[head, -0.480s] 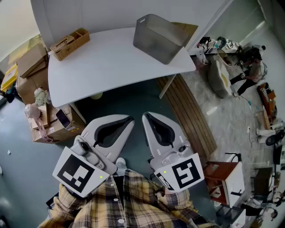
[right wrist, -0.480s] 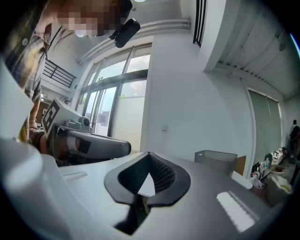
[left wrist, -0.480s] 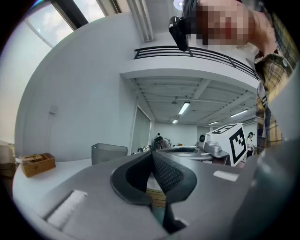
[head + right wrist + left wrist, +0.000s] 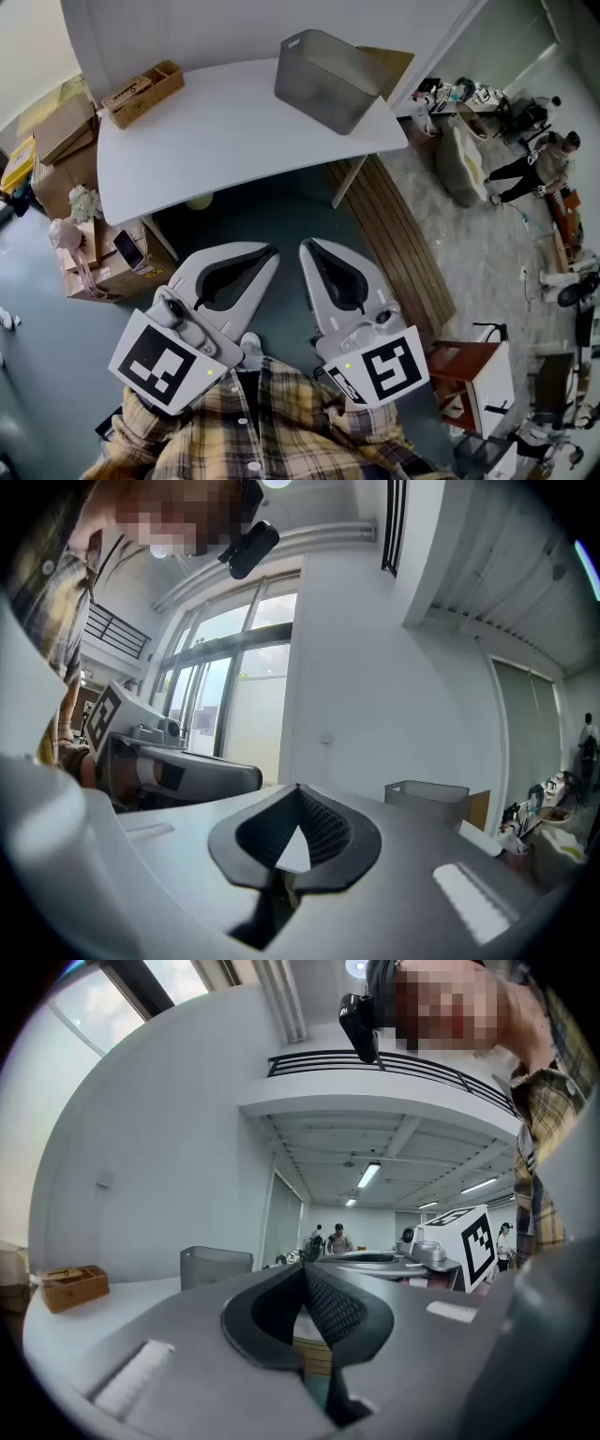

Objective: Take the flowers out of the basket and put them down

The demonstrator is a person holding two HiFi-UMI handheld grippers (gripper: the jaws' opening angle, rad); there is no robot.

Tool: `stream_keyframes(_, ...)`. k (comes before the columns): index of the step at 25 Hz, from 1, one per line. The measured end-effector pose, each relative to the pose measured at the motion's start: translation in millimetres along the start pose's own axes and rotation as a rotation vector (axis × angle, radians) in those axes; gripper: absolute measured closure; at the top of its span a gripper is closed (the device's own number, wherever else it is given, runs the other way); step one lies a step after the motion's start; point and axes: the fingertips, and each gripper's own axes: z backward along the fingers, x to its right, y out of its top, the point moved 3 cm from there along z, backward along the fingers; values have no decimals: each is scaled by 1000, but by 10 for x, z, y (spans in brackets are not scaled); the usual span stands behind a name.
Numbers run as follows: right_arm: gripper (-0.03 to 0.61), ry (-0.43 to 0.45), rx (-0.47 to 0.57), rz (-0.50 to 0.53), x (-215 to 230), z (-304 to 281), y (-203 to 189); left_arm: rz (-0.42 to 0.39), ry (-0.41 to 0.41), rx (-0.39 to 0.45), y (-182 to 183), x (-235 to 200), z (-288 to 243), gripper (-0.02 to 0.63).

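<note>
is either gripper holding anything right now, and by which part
Nothing is held. The left gripper and the right gripper each have their jaws closed together with nothing between them, both short of the white table.

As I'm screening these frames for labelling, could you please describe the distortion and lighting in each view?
Head view: even light, sharp, the table edge bowed by the wide lens. Left gripper view: fisheye, dark corners, ceiling lamps glaring. Right gripper view: same fisheye, windows washed out at left.
</note>
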Motion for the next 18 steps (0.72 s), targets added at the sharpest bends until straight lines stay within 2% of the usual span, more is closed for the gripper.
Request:
stream_keyframes(11, 574, -7, -2, 8, 120, 278, -59, -10, -11, 2, -42, 249, -115, 601)
stream_keyframes(18, 573, -23, -9, 4, 273, 192, -91, -9, -9, 5, -40, 109, -227, 601)
